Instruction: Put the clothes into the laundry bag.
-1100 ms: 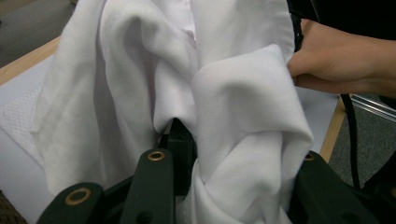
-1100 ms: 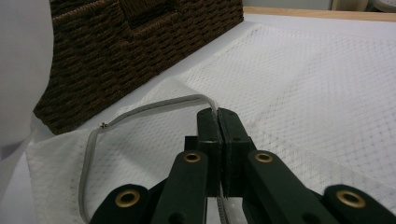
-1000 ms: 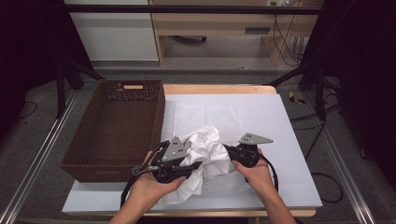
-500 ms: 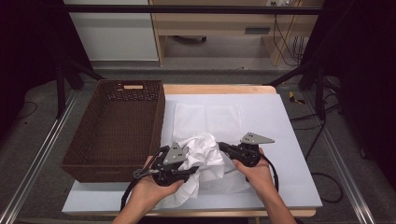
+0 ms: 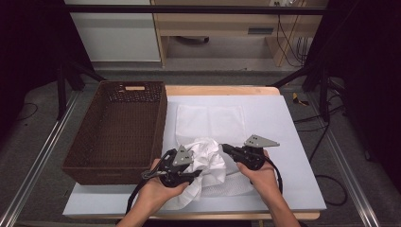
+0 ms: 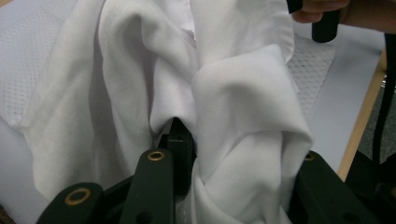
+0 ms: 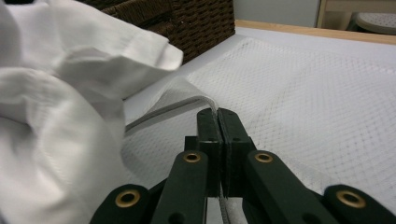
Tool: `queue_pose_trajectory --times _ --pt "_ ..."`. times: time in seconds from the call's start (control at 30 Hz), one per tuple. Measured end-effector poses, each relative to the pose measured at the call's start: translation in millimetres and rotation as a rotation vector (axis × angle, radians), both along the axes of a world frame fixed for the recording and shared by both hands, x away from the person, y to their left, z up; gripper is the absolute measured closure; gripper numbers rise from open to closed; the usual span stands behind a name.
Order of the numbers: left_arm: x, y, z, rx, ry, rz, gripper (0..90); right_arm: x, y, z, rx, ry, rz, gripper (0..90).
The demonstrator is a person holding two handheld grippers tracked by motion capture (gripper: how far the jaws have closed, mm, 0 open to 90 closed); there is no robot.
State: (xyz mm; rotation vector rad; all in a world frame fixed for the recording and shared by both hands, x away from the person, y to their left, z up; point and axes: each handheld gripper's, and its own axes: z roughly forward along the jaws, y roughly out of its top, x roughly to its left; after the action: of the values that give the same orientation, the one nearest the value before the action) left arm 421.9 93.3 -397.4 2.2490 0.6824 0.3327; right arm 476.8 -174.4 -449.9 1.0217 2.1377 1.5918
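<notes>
The worktop (image 5: 293, 142) carries a brown wicker basket (image 5: 118, 132) along its left side; everything else here is placed from that basket. Just to its right, toward the far edge, lies a flat folded mesh bag (image 5: 210, 120). Nearer the person, off the basket's near right corner, a second mesh bag (image 7: 299, 74) lies spread on the worktop, and above it hangs the bunched white garment (image 5: 205, 156).

The left gripper (image 5: 182, 170), the one closer to the basket, has its jaws part-way closed on a thick fold of the garment, as the left gripper view shows (image 6: 243, 140). The right gripper (image 5: 231, 150), farther from the basket, has its jaws pressed together on the thin lip of the spread bag (image 7: 205, 100), raising that edge.

The relation that matters: the raised lip faces back toward the basket, so the bag's mouth opens toward the garment. The left hand is plainly the nearer one, and I judge the garment would have to travel away from the basket to go in.
</notes>
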Motion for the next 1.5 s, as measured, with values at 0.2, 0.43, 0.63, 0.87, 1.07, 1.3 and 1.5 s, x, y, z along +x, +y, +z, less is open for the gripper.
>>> queue_pose_trajectory --times 0.2,0.43,0.63,0.87,1.07,1.3,1.5 --pt "6.3 -0.9 -9.5 0.014 0.011 0.012 65.5 -7.7 0.3 6.8 -0.019 -0.028 0.012 89.0" --pt "11.5 0.9 -16.5 0.011 0.015 0.027 65.5 -14.5 2.1 11.0 -0.069 -0.043 0.011 89.1" --pt "6.6 1.8 -12.4 0.01 0.001 0.017 65.5 -9.6 2.8 9.1 -0.075 -0.026 0.001 89.1" --pt "7.1 3.0 -12.6 0.009 0.005 0.015 65.5 -8.6 2.6 8.7 -0.069 -0.021 0.0 89.1" --pt "6.7 2.8 -12.1 0.009 0.003 0.014 65.5 -8.3 2.5 8.6 -0.069 -0.022 0.001 89.1" --pt "-0.7 1.8 2.0 -0.011 -0.025 -0.007 65.5 -5.1 2.0 7.6 -0.069 -0.016 0.003 89.1" --pt "-11.3 -3.2 18.5 -0.045 -0.055 -0.043 65.5 5.7 2.9 7.6 -0.058 -0.008 -0.005 89.2"
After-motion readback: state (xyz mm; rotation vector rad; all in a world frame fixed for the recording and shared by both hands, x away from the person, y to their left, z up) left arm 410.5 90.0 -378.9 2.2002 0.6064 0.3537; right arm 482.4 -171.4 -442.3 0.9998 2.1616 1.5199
